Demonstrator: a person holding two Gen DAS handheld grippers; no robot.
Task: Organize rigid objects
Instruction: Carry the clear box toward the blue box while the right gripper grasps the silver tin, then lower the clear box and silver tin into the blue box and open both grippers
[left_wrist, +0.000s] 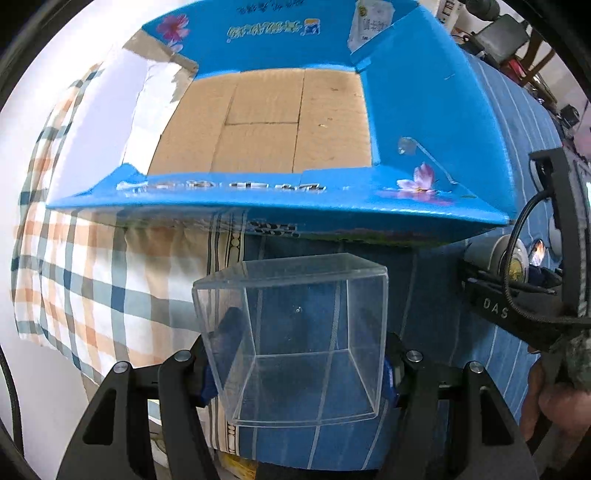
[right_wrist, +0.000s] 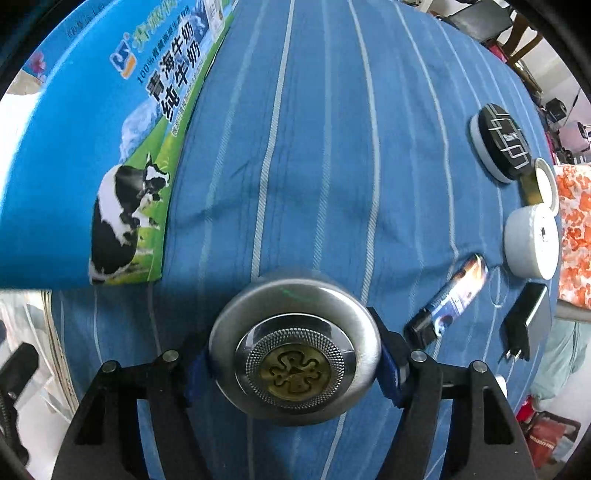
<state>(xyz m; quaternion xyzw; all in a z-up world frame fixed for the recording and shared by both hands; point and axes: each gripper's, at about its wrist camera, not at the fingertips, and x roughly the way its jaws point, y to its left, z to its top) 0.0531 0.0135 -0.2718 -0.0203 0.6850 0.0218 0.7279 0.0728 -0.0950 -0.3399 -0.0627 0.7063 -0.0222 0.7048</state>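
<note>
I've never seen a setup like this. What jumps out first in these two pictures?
A big blue milk carton stands open on the striped blue cloth, its brown floor bare. In front of it the left tool grips a clear plastic box. The right tool clamps a round silver tin with a brass emblem.

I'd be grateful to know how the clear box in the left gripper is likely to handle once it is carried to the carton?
The clear box looks like thin rigid acrylic: probably light and stiff. Its smooth walls may slip between the left gripper's jaws. It seems brittle, so squeezing harder might crack it.
</note>
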